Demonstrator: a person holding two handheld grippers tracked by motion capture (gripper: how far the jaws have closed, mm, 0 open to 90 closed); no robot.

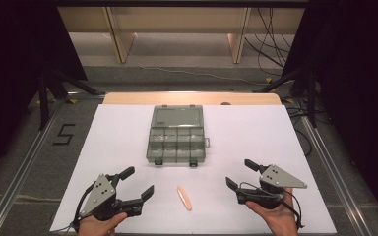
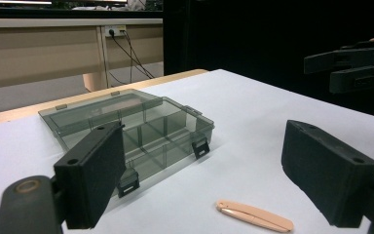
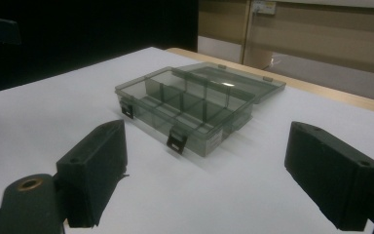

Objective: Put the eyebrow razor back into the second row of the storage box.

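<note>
table: white sheet (image 1: 256, 132) over a wooden top; everything in play sits on it.
box: clear grey compartment box (image 1: 177, 142) lies mid-table, lid swung flat toward the far edge, latches facing the person; its cells look empty as far as I can tell.
left gripper: left gripper (image 1: 137, 182) at the near left corner, jaws spread wide, nothing between them; they aim forward and to the right.
right gripper: right gripper (image 1: 240, 173) at the near right, jaws spread wide and empty, aimed toward the box.
stick: small peach stick (image 1: 184, 197) lies flat on the sheet between the two grippers, nearer than the box and apart from it.
key relation: in the left gripper view the stick (image 2: 254, 216) lies just ahead, low and right of centre; the left looks the nearer hand.
long axis: runs roughly near-to-far, tilted a little to the left at its far end.
in the way: nothing lies between either gripper and the stick, or between stick and box.
</note>
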